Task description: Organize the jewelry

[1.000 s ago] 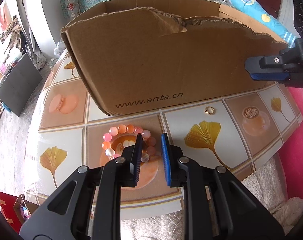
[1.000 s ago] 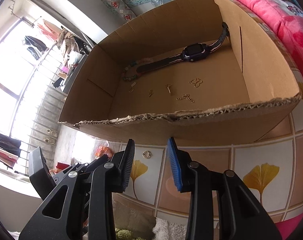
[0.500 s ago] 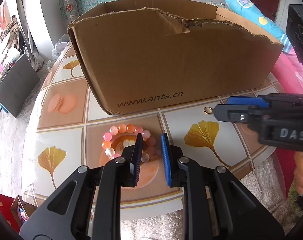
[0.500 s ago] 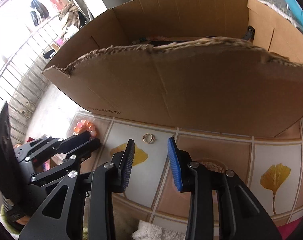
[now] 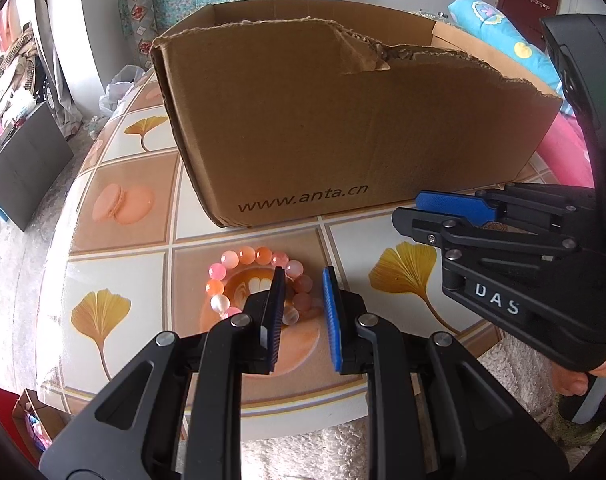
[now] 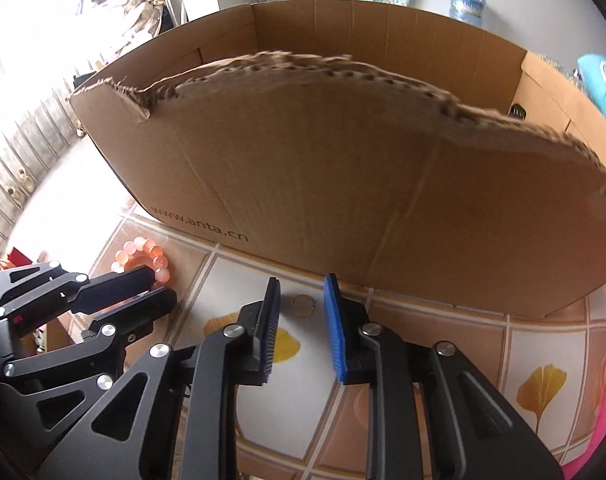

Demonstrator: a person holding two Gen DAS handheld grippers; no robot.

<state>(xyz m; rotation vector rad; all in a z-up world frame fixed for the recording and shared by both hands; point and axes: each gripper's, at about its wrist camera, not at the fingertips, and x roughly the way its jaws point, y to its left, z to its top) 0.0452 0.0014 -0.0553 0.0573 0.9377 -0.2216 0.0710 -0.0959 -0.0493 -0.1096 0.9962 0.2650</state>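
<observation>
A pink and orange bead bracelet (image 5: 239, 258) lies on the tiled tabletop (image 5: 383, 236) in front of the cardboard box (image 5: 343, 120). My left gripper (image 5: 301, 280) stands open over the bracelet's right side, a few beads showing in the gap, pads clear of them. A small gold ring (image 6: 301, 305) lies on the table near the box's front wall. My right gripper (image 6: 301, 292) points down at it, jaws closing, with the ring between the fingertips but untouched. In the left wrist view the right gripper (image 5: 409, 208) hides the ring. The right wrist view shows the left gripper (image 6: 163, 285) and the bracelet (image 6: 137, 254).
The box (image 6: 343, 160) has a torn front rim; its inside is hidden from here. The table's front edge is close, with a white fluffy rug (image 5: 303, 448) below. Pink bedding (image 5: 563, 152) lies to the right. A person's hand (image 5: 583, 380) holds the right gripper.
The right gripper came down from above the box to the tabletop around the ring, rolled, and narrowed its jaws. The left gripper stays over the bracelet.
</observation>
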